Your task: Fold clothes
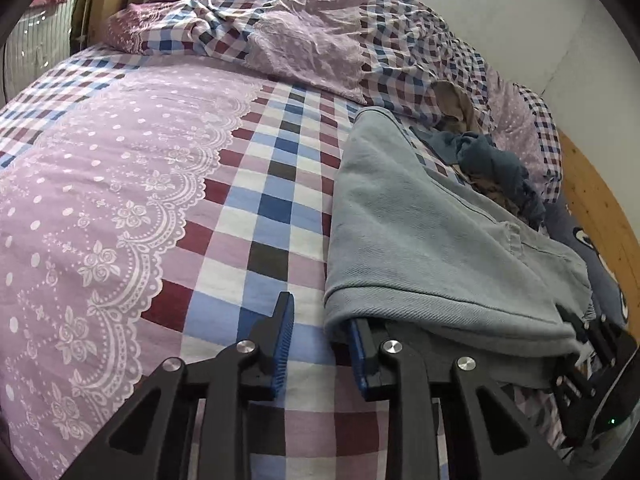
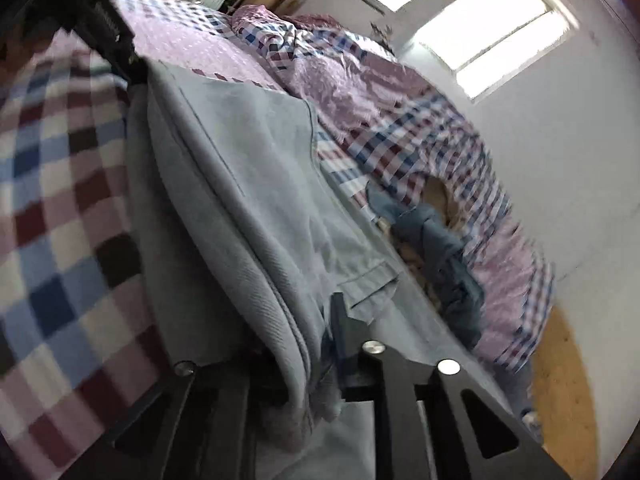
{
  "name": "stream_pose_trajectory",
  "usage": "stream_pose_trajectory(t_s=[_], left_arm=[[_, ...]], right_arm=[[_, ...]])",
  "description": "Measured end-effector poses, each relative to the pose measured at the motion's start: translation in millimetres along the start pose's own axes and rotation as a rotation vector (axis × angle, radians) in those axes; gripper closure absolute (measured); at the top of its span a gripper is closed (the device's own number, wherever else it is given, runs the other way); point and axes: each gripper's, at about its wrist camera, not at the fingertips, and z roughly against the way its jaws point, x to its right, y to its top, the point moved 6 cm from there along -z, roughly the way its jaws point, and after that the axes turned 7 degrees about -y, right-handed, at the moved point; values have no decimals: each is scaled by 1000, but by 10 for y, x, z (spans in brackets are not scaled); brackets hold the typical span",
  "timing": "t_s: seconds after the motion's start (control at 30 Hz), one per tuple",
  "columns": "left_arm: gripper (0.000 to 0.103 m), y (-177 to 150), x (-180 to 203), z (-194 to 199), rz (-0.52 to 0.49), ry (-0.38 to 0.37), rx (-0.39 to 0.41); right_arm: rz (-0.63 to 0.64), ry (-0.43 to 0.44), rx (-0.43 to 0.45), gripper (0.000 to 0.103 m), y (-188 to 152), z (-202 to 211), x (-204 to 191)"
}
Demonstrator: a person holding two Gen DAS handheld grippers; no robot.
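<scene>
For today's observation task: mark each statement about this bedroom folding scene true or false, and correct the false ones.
1. The grey-blue garment lies on a checked bedcover. True.
2. The left hand-held gripper clamps the garment between its pads. False: the gap between its pads is empty, and the garment's edge only drapes over one finger.
3. A crumpled dark blue garment lies beyond the grey-blue one. True.
4. The room has no window. False: a bright window shows in the right wrist view.
5. The grey-blue garment's folded edge runs between the fingers of the right hand-held gripper. True.
</scene>
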Motion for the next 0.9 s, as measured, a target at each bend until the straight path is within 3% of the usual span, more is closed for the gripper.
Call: stream_pose_trajectory(t_s=[0.03, 0.1, 0.2, 0.3, 0.4, 0.6, 0.9], left_arm=[[74, -1, -11, 4, 3, 2, 0], [74, -2, -27, 10, 8, 6, 0], [74, -2, -40, 14, 11, 11, 1], [74, -1, -53, 18, 14, 15, 1], [74, 0, -64, 18, 14, 18, 3], [74, 1, -49, 12, 12, 28, 4], [74, 3, -38, 3, 11, 36, 8]], right_arm=[[-35, 49, -14, 72, -25, 55, 44], [-111, 153, -38, 51, -90, 181, 158], [-261, 364, -67, 51, -229, 342, 373], [-508, 501, -91, 50, -334, 203, 821], [-718, 560, -136, 50, -385, -217, 1237], [-1070, 719, -377, 49, -490, -1375, 1480], [-1099, 832, -388, 48, -321, -1935, 1365]])
